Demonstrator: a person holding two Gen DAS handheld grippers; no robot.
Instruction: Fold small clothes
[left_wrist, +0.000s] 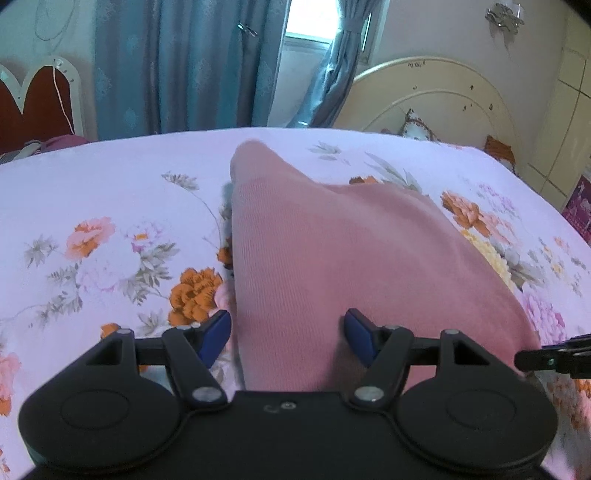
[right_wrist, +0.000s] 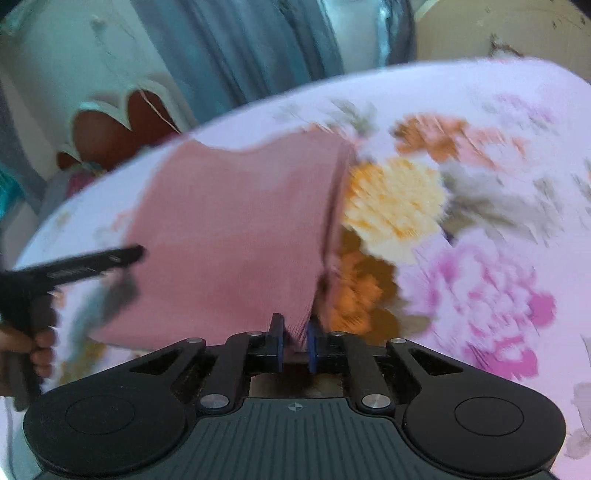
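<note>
Pink garment (left_wrist: 332, 254) flat on floral bedsheet (left_wrist: 110, 206), mid-bed. Left tool (left_wrist: 287, 334) jaws wide apart, straddling garment's near edge, pads not pressing. Right tool (right_wrist: 295, 345) clamped tight on garment's near corner; right view motion-blurred. Blue curtain (left_wrist: 177, 66) behind bed.

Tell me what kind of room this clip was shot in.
Most likely a bedroom: a bed with a floral sheet serves as the work surface, a cream headboard stands behind it, and blue curtains hang by a window.
</note>
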